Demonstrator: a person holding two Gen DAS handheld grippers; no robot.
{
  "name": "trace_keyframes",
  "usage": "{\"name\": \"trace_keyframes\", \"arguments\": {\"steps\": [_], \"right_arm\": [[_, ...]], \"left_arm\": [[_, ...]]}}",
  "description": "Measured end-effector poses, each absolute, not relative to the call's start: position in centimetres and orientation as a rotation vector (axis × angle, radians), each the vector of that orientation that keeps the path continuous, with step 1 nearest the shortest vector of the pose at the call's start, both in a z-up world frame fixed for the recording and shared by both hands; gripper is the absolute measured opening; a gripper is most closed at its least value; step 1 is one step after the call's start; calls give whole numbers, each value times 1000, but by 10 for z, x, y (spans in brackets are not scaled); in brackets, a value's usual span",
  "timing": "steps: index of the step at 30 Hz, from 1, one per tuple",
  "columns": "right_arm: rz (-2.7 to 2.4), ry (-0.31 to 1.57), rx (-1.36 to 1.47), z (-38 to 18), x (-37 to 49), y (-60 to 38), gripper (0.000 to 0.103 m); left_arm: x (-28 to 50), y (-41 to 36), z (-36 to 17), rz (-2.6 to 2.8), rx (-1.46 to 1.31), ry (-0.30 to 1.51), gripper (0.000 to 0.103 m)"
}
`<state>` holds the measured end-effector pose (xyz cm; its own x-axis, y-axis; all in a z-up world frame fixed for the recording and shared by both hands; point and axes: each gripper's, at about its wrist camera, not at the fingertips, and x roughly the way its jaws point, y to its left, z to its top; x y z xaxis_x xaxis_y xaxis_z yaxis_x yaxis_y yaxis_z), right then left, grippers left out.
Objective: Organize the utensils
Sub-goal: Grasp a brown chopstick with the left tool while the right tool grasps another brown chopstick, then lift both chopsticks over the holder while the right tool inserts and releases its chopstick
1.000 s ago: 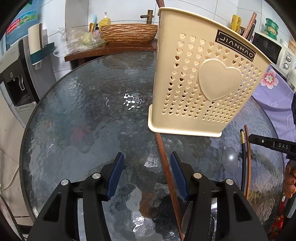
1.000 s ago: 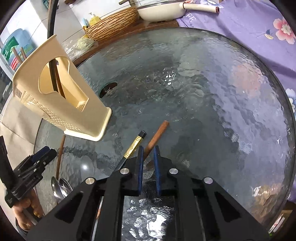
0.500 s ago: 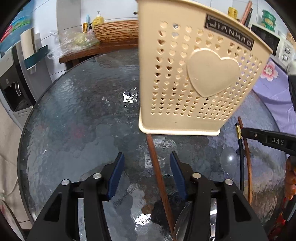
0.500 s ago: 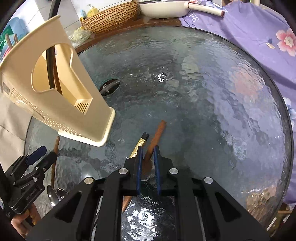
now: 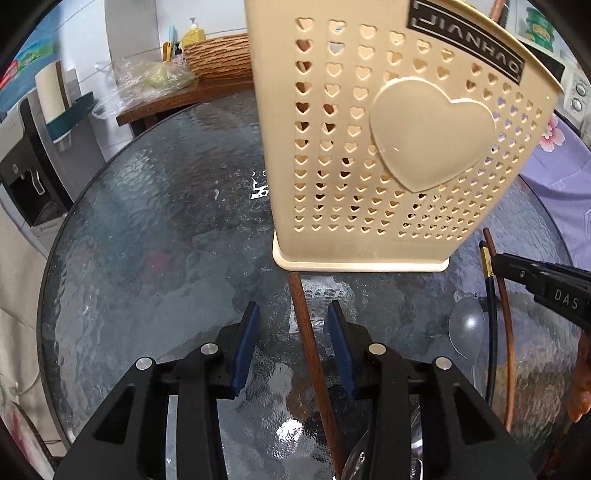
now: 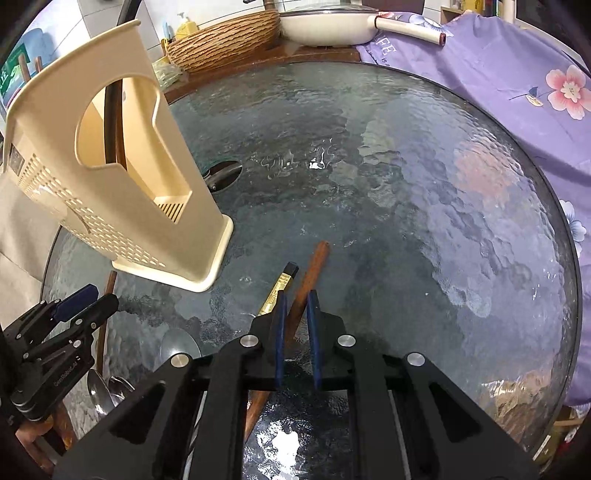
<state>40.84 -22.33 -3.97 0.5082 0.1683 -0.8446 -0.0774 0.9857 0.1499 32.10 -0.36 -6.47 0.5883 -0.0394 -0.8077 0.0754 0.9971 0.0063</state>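
Observation:
A cream plastic utensil holder [image 5: 388, 155] with heart-shaped holes stands on the round glass table [image 5: 155, 229]; it also shows in the right wrist view [image 6: 122, 206] with a dark stick inside. My left gripper [image 5: 291, 314] is open just above the table, and a brown chopstick [image 5: 310, 354] lies between its fingers. My right gripper [image 6: 295, 299] is shut on a brown chopstick [image 6: 312, 269], and a black gold-banded chopstick [image 6: 280, 288] lies beside it on the left. In the left wrist view the right gripper [image 5: 517, 269] reaches in from the right over those two chopsticks.
Metal spoons [image 6: 107, 391] lie near the table's front edge, by a clear spoon [image 5: 467, 328]. A wicker basket [image 6: 225, 40] and a white pan [image 6: 328, 26] sit on a wooden shelf behind. A purple flowered cloth [image 6: 517, 85] lies to the right.
Both grippers have moved forward, closer to the holder. The right gripper's jaws have stayed shut around the brown chopstick; the left gripper's jaws have stayed open.

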Motion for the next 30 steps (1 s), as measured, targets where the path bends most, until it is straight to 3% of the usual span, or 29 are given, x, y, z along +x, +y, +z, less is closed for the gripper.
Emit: {"name": "trace_keyframes", "arguments": {"steps": [2, 4, 6, 7, 17, 30], "right_arm": [[151, 1024, 109, -40, 407, -225, 11], [159, 1019, 137, -40, 406, -228, 10], [177, 1008, 173, -40, 403, -233, 7], [183, 1005, 185, -40, 402, -235, 7], [249, 878, 209, -18, 381, -248, 7], [472, 698, 299, 35, 354, -271, 7]], "left_arm": [[321, -5, -65, -63, 47, 930, 36], [320, -7, -65, -69, 54, 922, 29], [322, -6, -66, -64, 55, 921, 12], [323, -6, -65, -63, 54, 920, 10], [323, 12, -58, -94, -56, 894, 7], [290, 25, 15, -157, -147, 704, 7]]}}
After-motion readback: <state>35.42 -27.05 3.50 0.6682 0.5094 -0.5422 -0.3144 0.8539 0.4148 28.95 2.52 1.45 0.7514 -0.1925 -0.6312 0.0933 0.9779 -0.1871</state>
